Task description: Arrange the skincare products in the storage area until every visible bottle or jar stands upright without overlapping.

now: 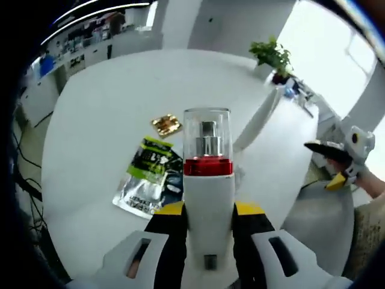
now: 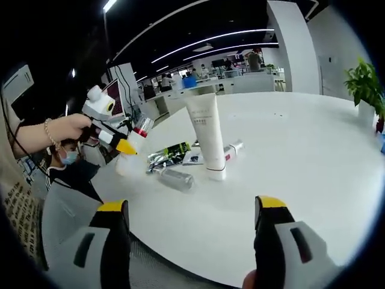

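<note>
Pump bottle (image 1: pixel 208 198) between the left jaws: matt white body, clear glossy cap, metallic pump. Pouch (image 1: pixel 150 176) beyond the jaws: glossy, probably foil.

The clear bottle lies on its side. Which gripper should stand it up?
Right gripper: open, empty, facing the clear bottle. Left gripper already holds the pump bottle.

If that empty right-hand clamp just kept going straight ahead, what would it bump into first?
Probably the upright white tube: it stands nearly dead ahead of the open right gripper, with bare table between. Depth is hard to judge, and a flat aim might pass beside it.
</note>
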Available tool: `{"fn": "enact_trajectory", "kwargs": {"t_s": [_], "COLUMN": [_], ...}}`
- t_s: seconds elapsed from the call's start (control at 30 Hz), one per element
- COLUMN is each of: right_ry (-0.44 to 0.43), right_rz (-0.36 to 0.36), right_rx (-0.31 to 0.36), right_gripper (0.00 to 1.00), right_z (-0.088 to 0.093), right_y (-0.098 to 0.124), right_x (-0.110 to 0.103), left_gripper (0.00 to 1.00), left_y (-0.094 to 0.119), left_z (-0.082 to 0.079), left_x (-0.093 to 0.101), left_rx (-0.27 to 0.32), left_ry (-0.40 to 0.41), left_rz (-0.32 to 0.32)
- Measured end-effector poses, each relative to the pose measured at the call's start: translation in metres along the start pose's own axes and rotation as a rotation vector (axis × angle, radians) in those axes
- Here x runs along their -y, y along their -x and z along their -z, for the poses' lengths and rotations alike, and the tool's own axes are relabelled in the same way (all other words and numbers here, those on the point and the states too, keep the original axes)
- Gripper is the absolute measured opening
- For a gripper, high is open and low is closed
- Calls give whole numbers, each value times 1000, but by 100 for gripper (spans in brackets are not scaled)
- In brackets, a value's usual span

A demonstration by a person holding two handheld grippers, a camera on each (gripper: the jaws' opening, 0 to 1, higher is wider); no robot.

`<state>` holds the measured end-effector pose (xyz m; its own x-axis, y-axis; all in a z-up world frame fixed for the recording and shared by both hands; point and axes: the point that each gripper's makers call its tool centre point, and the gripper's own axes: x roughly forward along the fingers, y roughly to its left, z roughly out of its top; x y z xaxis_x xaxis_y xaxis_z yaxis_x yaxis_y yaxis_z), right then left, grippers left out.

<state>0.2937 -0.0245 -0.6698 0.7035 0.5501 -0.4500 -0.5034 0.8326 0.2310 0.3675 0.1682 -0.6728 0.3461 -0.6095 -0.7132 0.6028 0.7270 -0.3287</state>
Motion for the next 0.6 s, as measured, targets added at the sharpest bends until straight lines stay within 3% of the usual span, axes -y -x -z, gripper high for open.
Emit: {"fn": "enact_trajectory", "kwargs": {"t_s": [0.17, 0.2, 0.3, 0.5, 0.6], "right_ry": [-43, -62, -91, -112, -133], "right_rz": [-94, -127, -146, -159, -231], "right_rx": [66, 84, 94, 103, 141], "right_gripper": [86, 86, 85, 82, 78], "right_z": [-11, -15, -16, -16, -24], "right_y": [3, 4, 5, 5, 7], "right_x": [-15, -20, -21, -22, -34], "left_gripper": [25, 25, 25, 25, 25], "left_y": [0, 0, 0, -1, 1], "left_z": [-12, -15, -17, -17, -20], "left_x": [42, 54, 71, 92, 101], "left_rx": [90, 121, 155, 191, 217], "left_ry": [-27, -15, 14, -29, -24], "left_rz": [165, 220, 296, 347, 376]}}
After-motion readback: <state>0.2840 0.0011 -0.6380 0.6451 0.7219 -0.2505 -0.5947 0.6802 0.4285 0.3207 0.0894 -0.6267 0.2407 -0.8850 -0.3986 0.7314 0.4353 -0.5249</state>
